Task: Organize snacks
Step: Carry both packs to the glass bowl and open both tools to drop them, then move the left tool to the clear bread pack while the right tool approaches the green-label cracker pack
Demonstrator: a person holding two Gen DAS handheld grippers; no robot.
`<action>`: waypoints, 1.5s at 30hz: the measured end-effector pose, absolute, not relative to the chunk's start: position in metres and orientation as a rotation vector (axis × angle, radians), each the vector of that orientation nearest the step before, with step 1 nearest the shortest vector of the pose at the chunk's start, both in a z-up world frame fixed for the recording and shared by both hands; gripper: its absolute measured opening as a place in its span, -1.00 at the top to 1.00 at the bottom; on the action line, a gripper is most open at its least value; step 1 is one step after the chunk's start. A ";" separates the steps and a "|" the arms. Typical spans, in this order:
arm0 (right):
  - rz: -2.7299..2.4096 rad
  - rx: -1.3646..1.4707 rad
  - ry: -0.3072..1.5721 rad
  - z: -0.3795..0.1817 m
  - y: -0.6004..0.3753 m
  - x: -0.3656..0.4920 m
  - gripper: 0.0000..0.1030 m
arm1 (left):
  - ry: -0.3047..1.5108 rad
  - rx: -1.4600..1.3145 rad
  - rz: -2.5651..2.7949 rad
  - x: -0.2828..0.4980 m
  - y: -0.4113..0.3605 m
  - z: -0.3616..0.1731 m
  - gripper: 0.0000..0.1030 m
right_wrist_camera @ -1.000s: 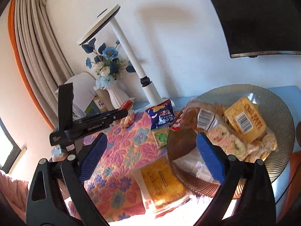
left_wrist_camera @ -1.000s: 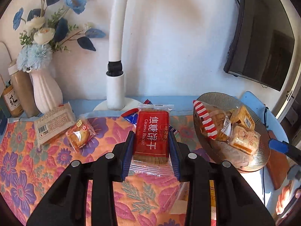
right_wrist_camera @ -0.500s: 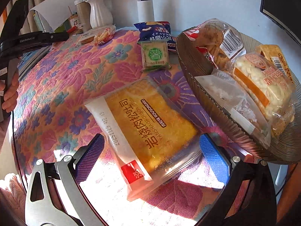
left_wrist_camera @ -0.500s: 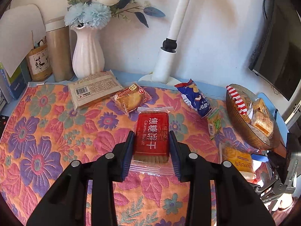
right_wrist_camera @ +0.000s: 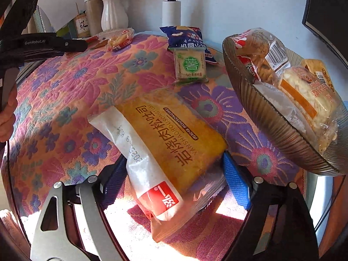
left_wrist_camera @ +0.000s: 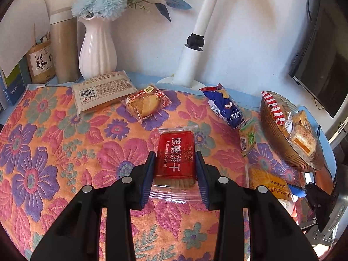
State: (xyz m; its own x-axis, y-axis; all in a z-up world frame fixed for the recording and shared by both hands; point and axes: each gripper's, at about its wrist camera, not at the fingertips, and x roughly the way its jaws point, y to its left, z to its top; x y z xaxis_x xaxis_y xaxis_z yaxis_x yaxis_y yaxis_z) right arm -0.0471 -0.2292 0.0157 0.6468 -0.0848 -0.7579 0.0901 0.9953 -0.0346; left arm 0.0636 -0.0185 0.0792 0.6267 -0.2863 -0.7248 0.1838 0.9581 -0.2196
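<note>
Caramel biscuit pack (left_wrist_camera: 175,157) between left tongs (left_wrist_camera: 175,169), seemingly gripped

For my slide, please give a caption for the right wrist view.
Right tool closing around a yellow bread pack on the floral cloth, beside the snack bowl.

my right hand-held gripper (right_wrist_camera: 175,174) has its blue-padded fingers (right_wrist_camera: 236,182) on either side of a yellow plastic-wrapped bread packet (right_wrist_camera: 165,143) lying on the floral-cloth worktop (right_wrist_camera: 65,91). beside it to the right sits a ribbed brown glass bowl (right_wrist_camera: 269,121) of wrapped snacks. a small green-printed biscuit packet (right_wrist_camera: 190,66) lies beyond, overlapping a dark blue snack bag (right_wrist_camera: 187,38).
</note>
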 end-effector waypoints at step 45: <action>-0.335 0.539 0.473 0.184 -0.420 -0.040 -0.94 | 0.814 -0.078 -0.484 0.120 -0.149 0.150 -0.90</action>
State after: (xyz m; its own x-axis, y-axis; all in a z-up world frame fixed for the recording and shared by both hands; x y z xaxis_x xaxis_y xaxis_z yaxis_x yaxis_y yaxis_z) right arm -0.0396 -0.4203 0.1840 0.8408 -0.1797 -0.5107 0.4217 0.8090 0.4096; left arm 0.1205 -0.1495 0.1497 0.5846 -0.4438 -0.6792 0.3848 0.8887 -0.2494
